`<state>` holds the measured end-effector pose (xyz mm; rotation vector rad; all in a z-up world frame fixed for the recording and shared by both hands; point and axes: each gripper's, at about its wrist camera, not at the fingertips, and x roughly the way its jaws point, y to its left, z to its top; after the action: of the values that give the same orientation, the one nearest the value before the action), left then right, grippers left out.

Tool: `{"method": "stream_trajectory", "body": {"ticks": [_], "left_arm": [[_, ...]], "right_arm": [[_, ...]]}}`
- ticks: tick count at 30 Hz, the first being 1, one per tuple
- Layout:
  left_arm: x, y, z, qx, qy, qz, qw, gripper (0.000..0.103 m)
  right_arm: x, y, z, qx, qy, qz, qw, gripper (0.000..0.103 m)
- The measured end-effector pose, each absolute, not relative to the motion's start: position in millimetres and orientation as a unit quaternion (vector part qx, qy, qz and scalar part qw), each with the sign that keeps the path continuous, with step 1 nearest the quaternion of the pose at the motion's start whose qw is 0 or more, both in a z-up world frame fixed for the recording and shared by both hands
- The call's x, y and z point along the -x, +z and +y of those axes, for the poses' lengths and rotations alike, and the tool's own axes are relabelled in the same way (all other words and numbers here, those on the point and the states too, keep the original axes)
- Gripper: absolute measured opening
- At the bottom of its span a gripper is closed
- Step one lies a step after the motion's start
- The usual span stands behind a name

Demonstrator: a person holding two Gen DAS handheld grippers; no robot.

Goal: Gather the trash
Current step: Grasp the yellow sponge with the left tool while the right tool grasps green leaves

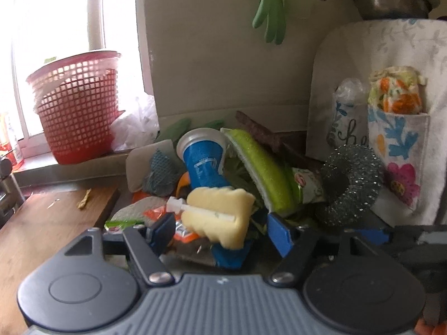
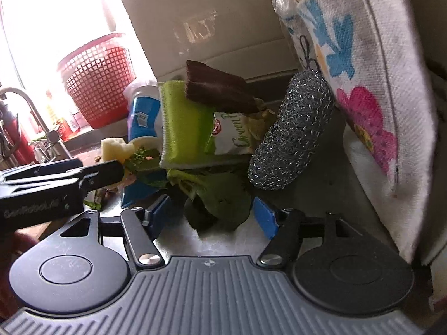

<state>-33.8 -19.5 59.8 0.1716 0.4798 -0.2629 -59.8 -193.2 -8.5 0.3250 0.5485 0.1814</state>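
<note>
A: Where is the trash?
B: Piled on the bench (image 2: 321, 195) by the wall. A blue cup (image 1: 202, 164) lies on top.
A: And the fingers?
B: Both pairs are spread wide, holding nothing: left gripper (image 1: 220, 231), right gripper (image 2: 211, 216).

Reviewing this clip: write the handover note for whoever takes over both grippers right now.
Left gripper: open, jaws either side of the yellow sponge piece, not clamped.
Right gripper: open, leafy greens between the jaws, not gripped.
Trash heaped on the counter: blue cup, green sponge, snack wrapper, steel scourer.
Done: nothing visibly collected.
Left: grab and remove the pile; no bin in view.
</note>
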Motion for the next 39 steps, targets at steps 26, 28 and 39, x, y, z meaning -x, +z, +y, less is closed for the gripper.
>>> {"method": "stream_trajectory", "body": {"ticks": [26,28,39], "left_arm": [[22.7,67.4,-2.8,-0.050,-0.043,0.250,0.966,0.017],[30.8,71.1,1.3,-0.046,-0.038,0.247,0.967,0.016],[79.9,74.5,27.3,-0.028,-0.020,0.255,0.966,0.016]], "right_arm": [[8.7,-16.8,-168.2,-0.124,0.092,0.277,0.948,0.030],[12.9,-16.7,-168.3,-0.123,0.097,0.274,0.949,0.026],[50.0,-13.9,-175.3,-0.127,0.119,0.243,0.954,0.013]]}}
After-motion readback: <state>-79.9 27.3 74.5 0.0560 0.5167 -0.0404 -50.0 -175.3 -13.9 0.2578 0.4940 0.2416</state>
